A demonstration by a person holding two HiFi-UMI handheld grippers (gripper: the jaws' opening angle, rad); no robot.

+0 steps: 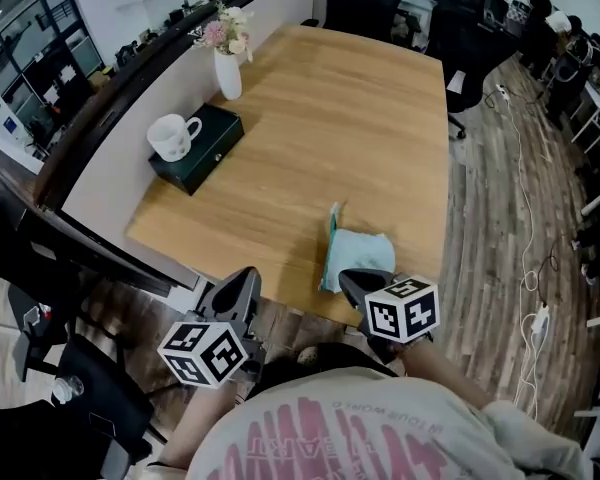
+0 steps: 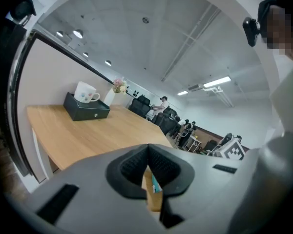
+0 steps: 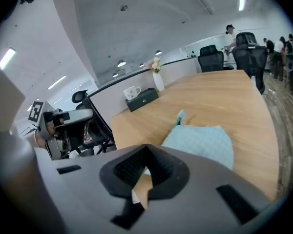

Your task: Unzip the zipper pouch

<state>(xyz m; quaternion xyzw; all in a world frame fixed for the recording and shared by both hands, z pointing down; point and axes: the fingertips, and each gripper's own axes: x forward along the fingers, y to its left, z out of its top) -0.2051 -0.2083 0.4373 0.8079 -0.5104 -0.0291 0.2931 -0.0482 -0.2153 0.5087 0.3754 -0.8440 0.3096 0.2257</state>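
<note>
Head view: pouch (image 1: 355,258) lies flat at the desk's (image 1: 320,118) near edge, in easy reach. My left gripper (image 1: 242,286) and right gripper (image 1: 365,286) hover just off that edge.

Left gripper view: clenched, empty, angled away from the pouch.

Right gripper view: clenched, empty, lined up on the pouch for a first grab, I'd say.

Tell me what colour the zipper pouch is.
The pouch is light teal, clearest in the right gripper view.

The table (image 1: 330,138) is matt wood grain, the pouch (image 1: 360,258) soft cloth.
</note>
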